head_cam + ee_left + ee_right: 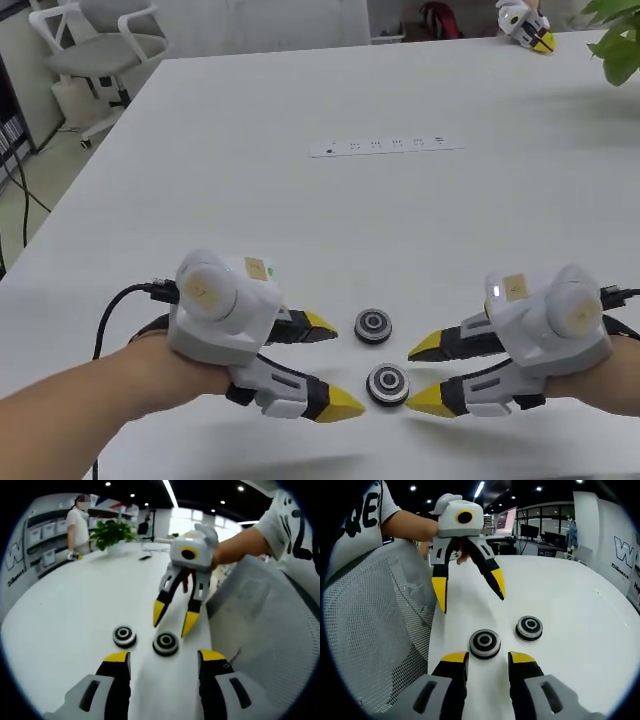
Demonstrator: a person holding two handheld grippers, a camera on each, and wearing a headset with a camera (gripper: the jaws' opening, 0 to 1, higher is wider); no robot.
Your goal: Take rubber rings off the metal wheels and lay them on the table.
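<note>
Black-ringed nearer wheel lies flat on the desk between left claw and right claw, both spread apart, the right seemingly nearer.

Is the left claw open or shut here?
Open: the left white claw with yellow tips has its jaws spread apart, gripping nothing.

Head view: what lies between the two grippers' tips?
The nearer wheel lies between the nearer tips of the left gripper and right gripper; the farther wheel sits between their farther tips, as the head view shows.
</note>
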